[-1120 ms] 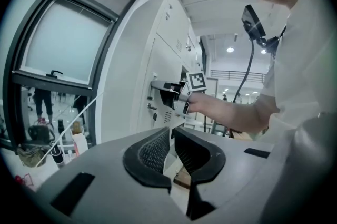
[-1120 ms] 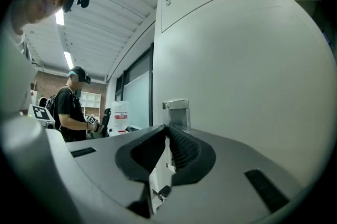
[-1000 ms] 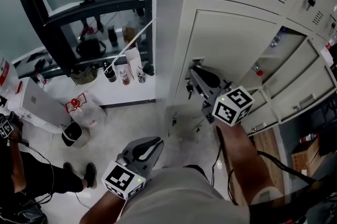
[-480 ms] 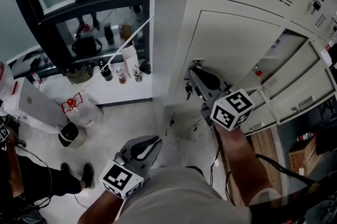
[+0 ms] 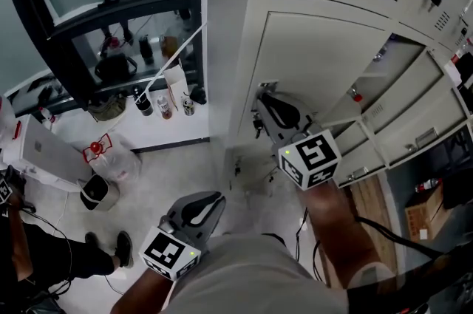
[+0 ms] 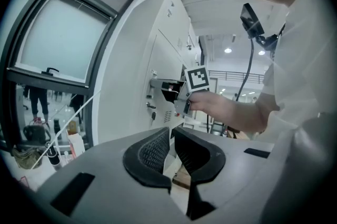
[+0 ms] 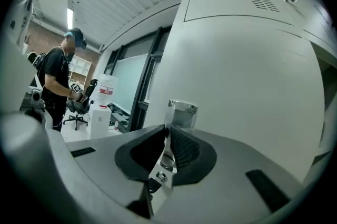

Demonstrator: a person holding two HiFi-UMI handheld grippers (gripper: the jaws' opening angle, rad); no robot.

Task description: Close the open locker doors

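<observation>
Rolled slightly since earlier, right gripper (image 7: 167, 136) clamps the silver metal latch tab (image 7: 164, 157) of the cream steel locker door (image 5: 325, 61) (mid-frame, head view), seemingly to turn it; left gripper (image 6: 171, 136) idles closed, empty.

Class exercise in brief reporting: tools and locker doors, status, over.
Right tool shut on door latch. Left tool shut, empty, low. Other locker doors open alongside. Nothing blocking.
</observation>
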